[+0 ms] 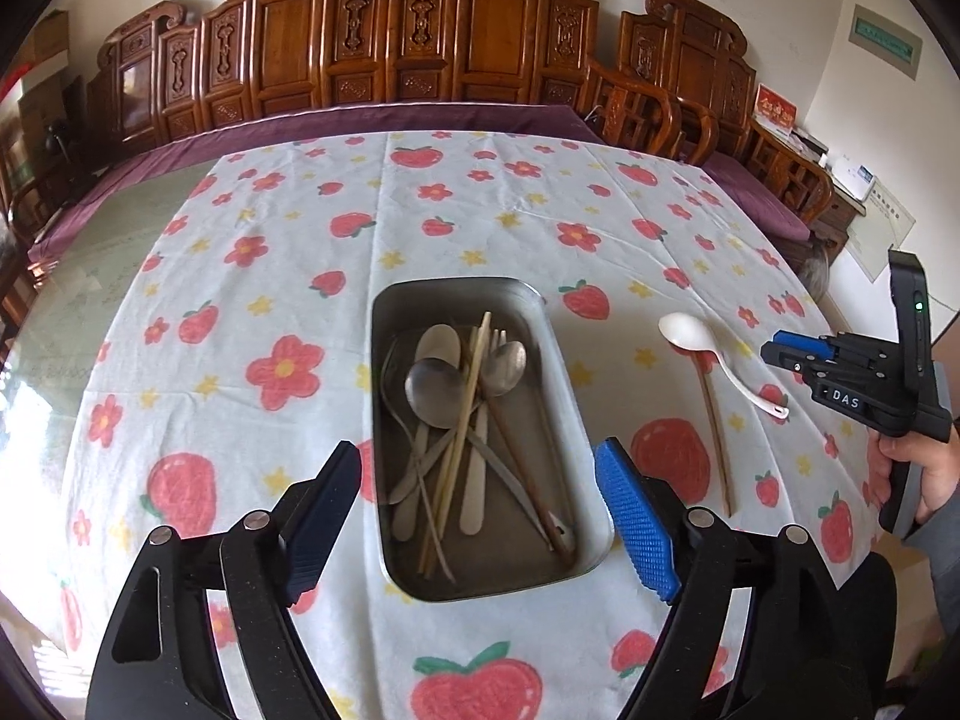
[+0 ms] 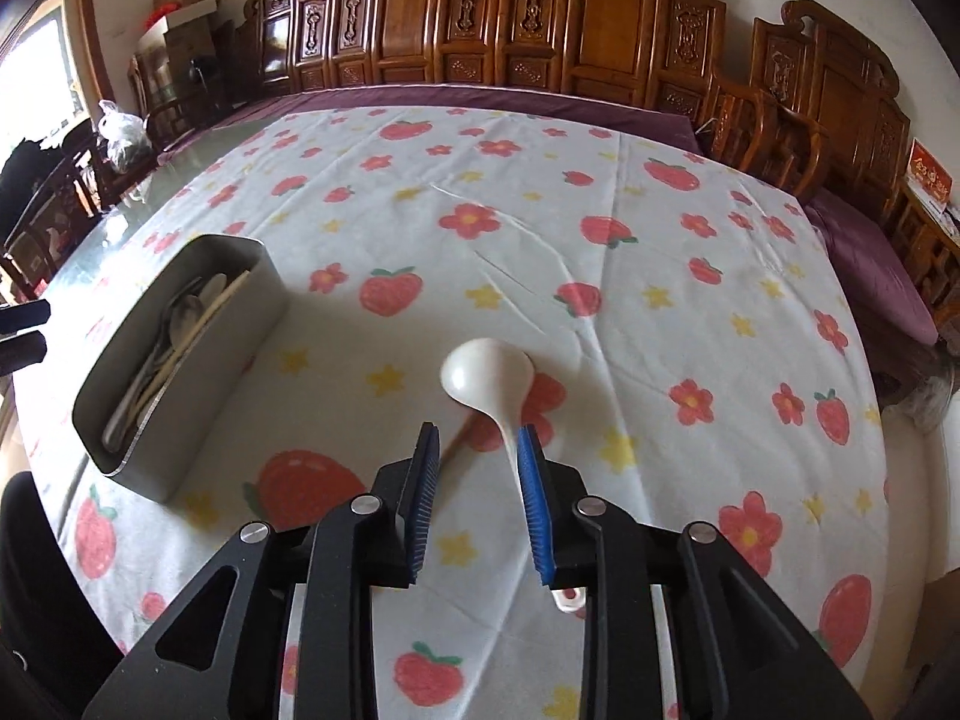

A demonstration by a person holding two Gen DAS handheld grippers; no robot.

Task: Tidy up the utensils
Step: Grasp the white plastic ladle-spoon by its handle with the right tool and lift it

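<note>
L gripper [image 1: 478, 495] is hanging wide open, empty, over the metal tray [image 1: 564, 360] at frame center w/ approx 8 utensils piled inside. Right of it, 1 white spoon [image 1: 717, 354] and 1 chopstick [image 1: 715, 432] are lying on the cloth [image 1: 252, 192]. R gripper [image 2: 477, 456] is sitting part-open around the spoon's handle, not clamping; it's looking stiff, slick, prob brittle, so I'd grab mid-handle.

In the right wrist view, the right gripper [image 2: 477, 450] hides the middle of the white spoon [image 2: 489, 369] handle, and the metal tray [image 2: 198, 396] wall conceals most of the utensils [image 2: 180, 324] inside, which are too jumbled to count. A thin stick [image 2: 456, 443] shows only as a sliver between the jaws. The left gripper [image 2: 21, 330] is cut off by the left edge. In the left wrist view, the person's hand [image 1: 918, 468] runs off the right edge.
</note>
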